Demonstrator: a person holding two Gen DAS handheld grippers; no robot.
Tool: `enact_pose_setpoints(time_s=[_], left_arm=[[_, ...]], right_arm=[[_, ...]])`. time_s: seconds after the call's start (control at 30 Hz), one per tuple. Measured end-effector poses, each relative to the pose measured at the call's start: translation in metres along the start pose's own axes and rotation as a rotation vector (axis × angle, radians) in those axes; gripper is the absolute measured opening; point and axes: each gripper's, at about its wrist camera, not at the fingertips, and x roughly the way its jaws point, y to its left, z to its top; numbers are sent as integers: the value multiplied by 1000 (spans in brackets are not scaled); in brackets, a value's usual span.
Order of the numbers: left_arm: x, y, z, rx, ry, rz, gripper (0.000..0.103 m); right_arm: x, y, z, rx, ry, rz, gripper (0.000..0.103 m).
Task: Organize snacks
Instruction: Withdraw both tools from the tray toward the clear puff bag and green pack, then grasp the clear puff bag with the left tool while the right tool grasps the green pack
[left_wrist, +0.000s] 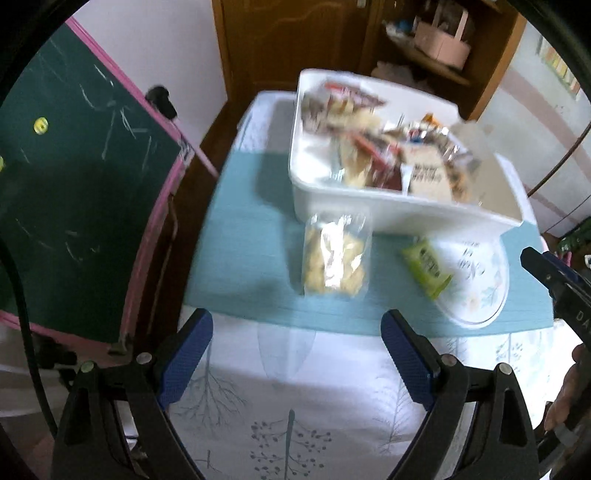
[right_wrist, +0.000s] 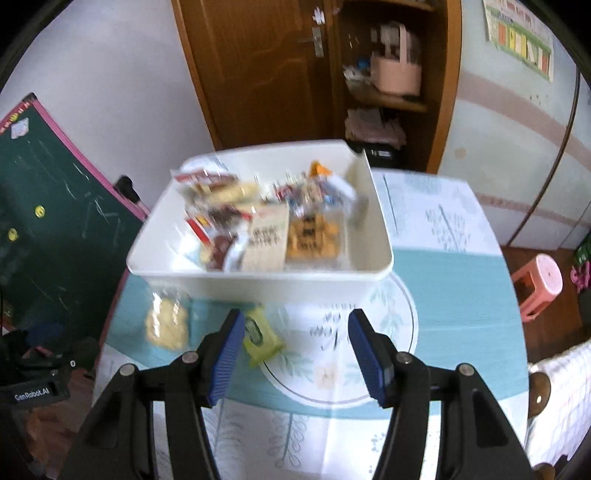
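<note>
A white bin (left_wrist: 369, 205) (right_wrist: 258, 284) full of several snack packets stands on the teal mat. In front of it lie a clear bag of yellow snacks (left_wrist: 334, 258) (right_wrist: 166, 321) and a small green packet (left_wrist: 426, 267) (right_wrist: 260, 338). My left gripper (left_wrist: 297, 339) is open and empty, short of the clear bag. My right gripper (right_wrist: 297, 332) is open and empty, with the green packet just past its left finger; it also shows at the right edge of the left wrist view (left_wrist: 554, 277).
A round white plate (left_wrist: 476, 280) (right_wrist: 347, 343) lies on the teal mat (left_wrist: 240, 240) beside the green packet. A green chalkboard (left_wrist: 74, 177) stands at the table's left. A pink stool (right_wrist: 541, 284) is on the floor at the right. A wooden door and shelf stand behind.
</note>
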Motion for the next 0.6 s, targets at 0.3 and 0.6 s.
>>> enact_pose_setpoints(time_s=[0.3, 0.6], left_arm=[[51, -18, 1, 15, 52, 26, 92], [97, -24, 23, -40, 71, 31, 92]], right_arm=[[50, 1, -30, -32, 93, 31, 58], [99, 16, -36, -85, 158, 85, 58]])
